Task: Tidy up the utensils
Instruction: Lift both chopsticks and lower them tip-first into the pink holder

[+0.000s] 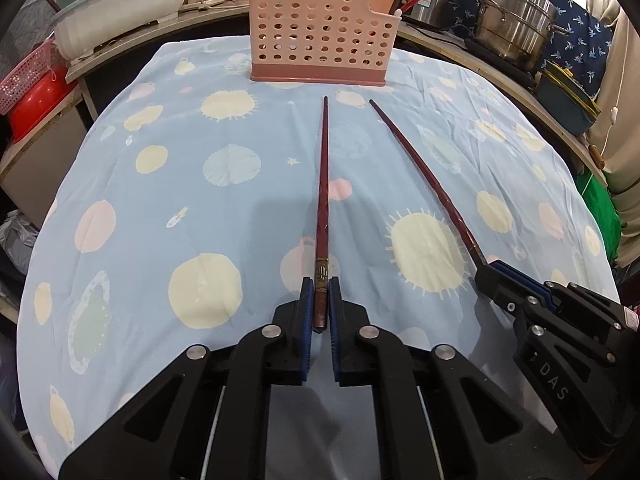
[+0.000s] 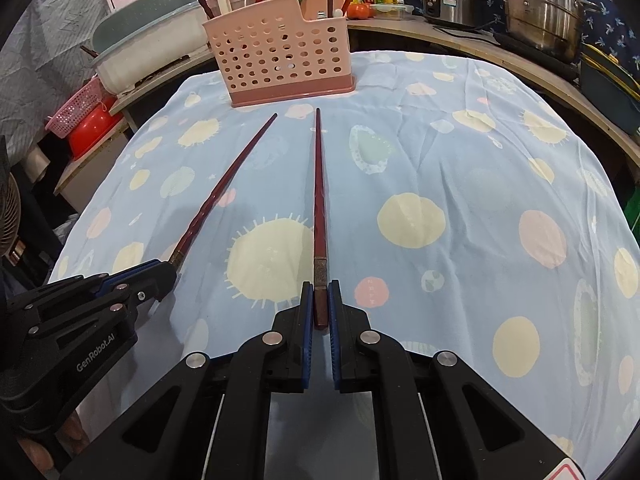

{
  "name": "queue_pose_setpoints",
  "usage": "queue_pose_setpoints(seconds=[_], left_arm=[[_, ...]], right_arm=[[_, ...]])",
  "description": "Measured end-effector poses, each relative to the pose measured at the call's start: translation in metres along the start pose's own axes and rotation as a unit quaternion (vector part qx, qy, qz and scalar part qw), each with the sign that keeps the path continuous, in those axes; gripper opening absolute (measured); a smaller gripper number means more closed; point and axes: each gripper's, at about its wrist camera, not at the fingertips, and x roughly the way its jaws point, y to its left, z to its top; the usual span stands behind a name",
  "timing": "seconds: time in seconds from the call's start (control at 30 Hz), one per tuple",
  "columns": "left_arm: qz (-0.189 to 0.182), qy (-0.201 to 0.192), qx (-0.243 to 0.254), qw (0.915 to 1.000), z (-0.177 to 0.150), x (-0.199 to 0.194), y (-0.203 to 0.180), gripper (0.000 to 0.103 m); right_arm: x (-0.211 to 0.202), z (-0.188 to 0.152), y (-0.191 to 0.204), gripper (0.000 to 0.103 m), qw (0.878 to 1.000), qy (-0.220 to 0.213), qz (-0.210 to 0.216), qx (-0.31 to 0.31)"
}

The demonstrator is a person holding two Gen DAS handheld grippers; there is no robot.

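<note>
We pinch one dark red chopstick (image 1: 323, 200) in our left gripper (image 1: 319, 304) — its twin (image 2: 319, 200) in our right gripper (image 2: 320, 304) — tips toward the pink holder (image 1: 320, 32).

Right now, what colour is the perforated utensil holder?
Pale pink, with a darker pink base; the holder shows best in the left wrist view.

A table in a busy kitchen

A light blue cloth (image 1: 160, 184) with moons and suns covers the table. Behind it, a counter (image 2: 500, 54) holds shiny steel pots (image 1: 516, 20) and a red bowl (image 1: 36, 100).
</note>
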Motion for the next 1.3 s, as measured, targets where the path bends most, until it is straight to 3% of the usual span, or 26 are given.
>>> queue_pose_setpoints(seconds=[0.67,1.3], left_arm=[[-0.024,-0.089,-0.013,0.9957,0.042,-0.078,-0.002,0.007],[-0.033,-0.177,0.010,0.9835,0.116,-0.140,-0.016,0.007]], right_arm=[[-0.085,0.041,-0.002,0.007,0.995,-0.099,0.026,0.013],[-0.138,0.112,0.002,0.007,0.982,-0.181,0.049,0.012]])
